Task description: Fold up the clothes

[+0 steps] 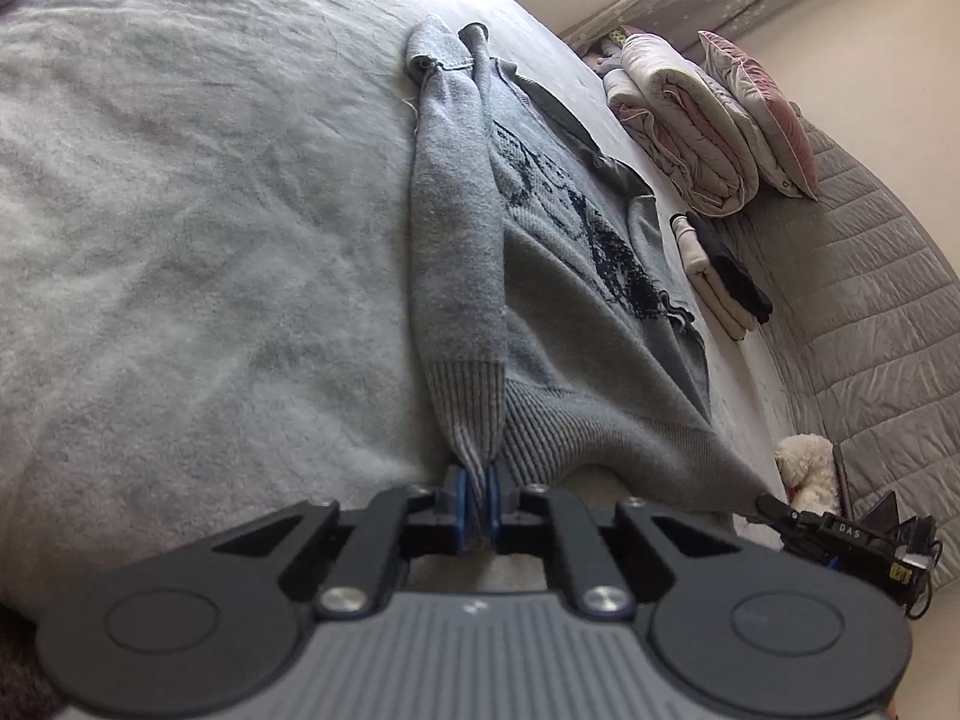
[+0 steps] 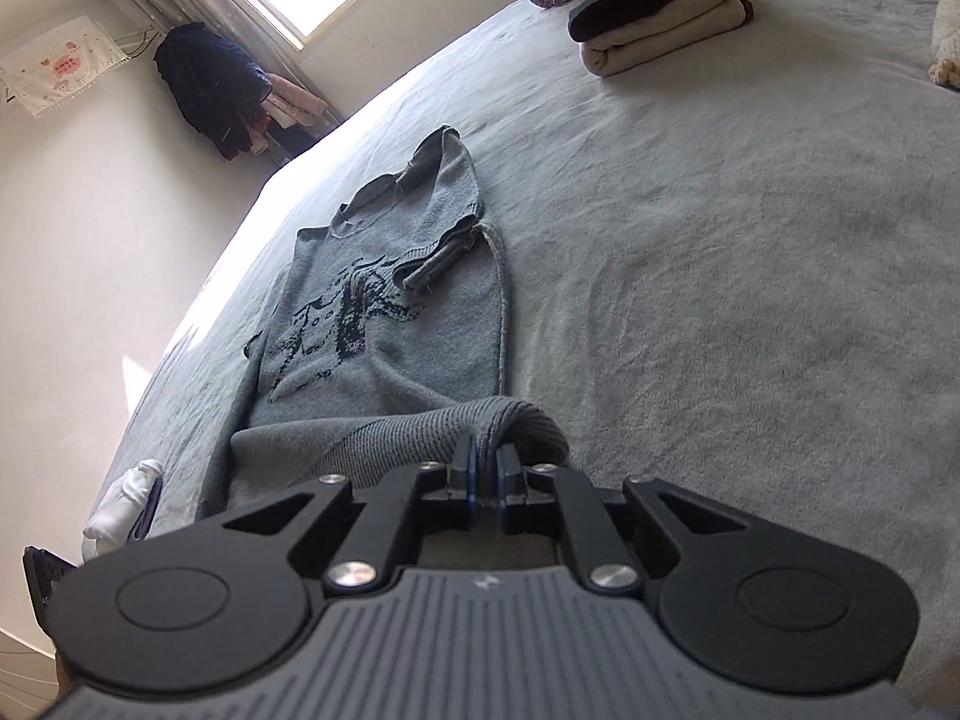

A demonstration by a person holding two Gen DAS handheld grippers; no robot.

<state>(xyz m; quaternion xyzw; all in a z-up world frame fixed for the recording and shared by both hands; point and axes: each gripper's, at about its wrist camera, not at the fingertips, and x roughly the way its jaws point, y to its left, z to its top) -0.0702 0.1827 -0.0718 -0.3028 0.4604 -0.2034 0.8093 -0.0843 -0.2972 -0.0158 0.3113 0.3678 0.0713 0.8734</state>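
A grey knit sweater (image 1: pixel 540 276) with a dark printed picture lies flat on the bed, collar away from me. One sleeve (image 1: pixel 456 252) is folded lengthwise down its side. My left gripper (image 1: pixel 477 480) is shut on that sleeve's ribbed cuff at the near edge. My right gripper (image 1: pixel 765 504) shows small at the hem's far corner, gripping it. In the right wrist view the sweater (image 2: pixel 384 324) stretches ahead, and the right gripper (image 2: pixel 487 468) is shut on the bunched ribbed hem (image 2: pixel 516 426). The other sleeve (image 2: pixel 438 258) lies folded across the chest.
A grey fleece blanket (image 1: pixel 180 210) covers the bed. Folded clothes (image 1: pixel 720 276) are stacked beyond the sweater, with rolled duvets (image 1: pixel 690 132) and a pink pillow (image 1: pixel 762 120) behind. A white plush toy (image 1: pixel 807 471) sits at the right. Dark clothes (image 2: pixel 210 90) hang by the window.
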